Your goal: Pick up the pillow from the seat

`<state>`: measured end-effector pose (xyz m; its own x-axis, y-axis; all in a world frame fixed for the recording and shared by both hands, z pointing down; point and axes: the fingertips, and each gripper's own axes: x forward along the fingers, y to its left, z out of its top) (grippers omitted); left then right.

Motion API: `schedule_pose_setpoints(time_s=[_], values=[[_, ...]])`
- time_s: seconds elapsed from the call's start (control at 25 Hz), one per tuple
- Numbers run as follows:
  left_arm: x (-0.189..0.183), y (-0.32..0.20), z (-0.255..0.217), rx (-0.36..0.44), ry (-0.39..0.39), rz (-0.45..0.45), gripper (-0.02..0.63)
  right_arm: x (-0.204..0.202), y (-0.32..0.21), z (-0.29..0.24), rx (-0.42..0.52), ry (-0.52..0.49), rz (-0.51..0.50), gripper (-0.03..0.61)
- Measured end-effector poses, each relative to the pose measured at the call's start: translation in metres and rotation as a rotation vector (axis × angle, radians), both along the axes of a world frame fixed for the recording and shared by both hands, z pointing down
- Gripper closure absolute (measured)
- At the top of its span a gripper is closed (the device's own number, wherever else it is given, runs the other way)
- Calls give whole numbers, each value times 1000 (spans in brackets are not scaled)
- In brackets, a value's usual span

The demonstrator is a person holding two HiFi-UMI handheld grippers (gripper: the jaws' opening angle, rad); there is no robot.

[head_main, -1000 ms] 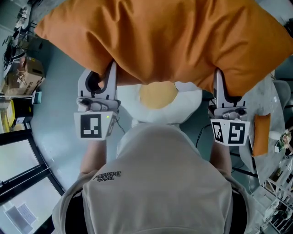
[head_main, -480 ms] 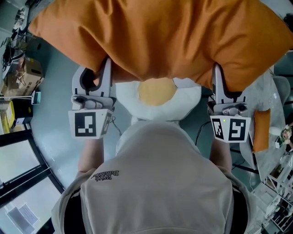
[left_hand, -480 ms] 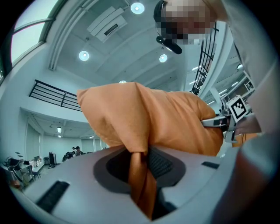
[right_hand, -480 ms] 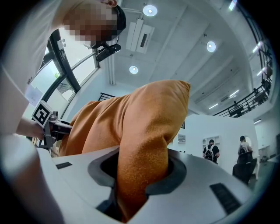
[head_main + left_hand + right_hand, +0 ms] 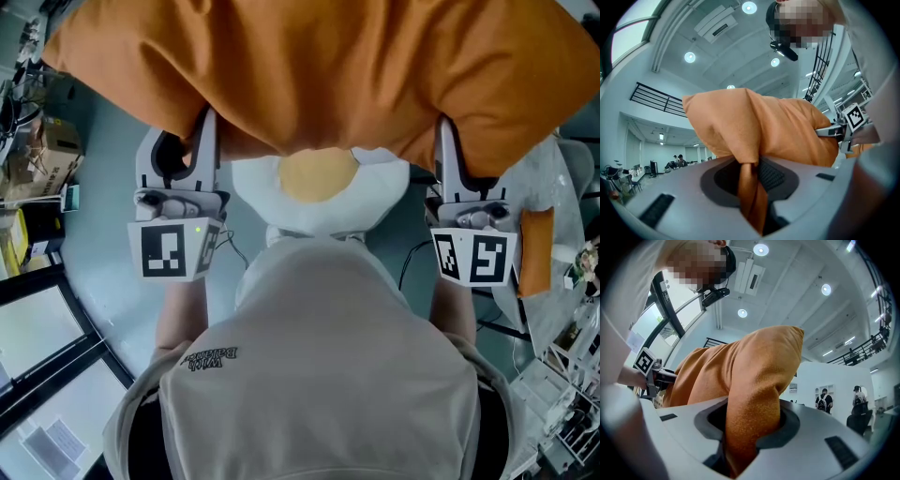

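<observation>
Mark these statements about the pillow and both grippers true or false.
1. The left gripper is shut on a fold of the orange pillow. True.
2. The right gripper is empty. False: it is shut on the pillow too.
3. The pillow is blue. False: it is orange.
4. A white cushion with a yellow centre shows under the pillow. True.

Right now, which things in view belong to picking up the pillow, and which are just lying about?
In the job:
orange pillow, lifted; left tool and right tool, each clamped on its fabric.

Lying about:
white and yellow cushion below the pillow; cardboard box on the floor; orange block on the side table.
</observation>
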<state>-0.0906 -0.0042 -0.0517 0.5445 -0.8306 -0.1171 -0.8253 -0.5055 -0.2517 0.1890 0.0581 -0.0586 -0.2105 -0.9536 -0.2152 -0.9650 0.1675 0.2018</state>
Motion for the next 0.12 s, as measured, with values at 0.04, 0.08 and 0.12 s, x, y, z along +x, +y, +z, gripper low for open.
schedule_pose_setpoints(time_s=[0.04, 0.08, 0.12], values=[[0, -2, 1, -5, 2, 4, 515, 0, -1, 1, -4, 2, 1, 426], [1, -3, 3, -9, 4, 7, 515, 1, -2, 2, -8, 5, 2, 426], [1, -5, 5, -14, 6, 10, 515, 2, -2, 3, -13, 8, 4, 426]])
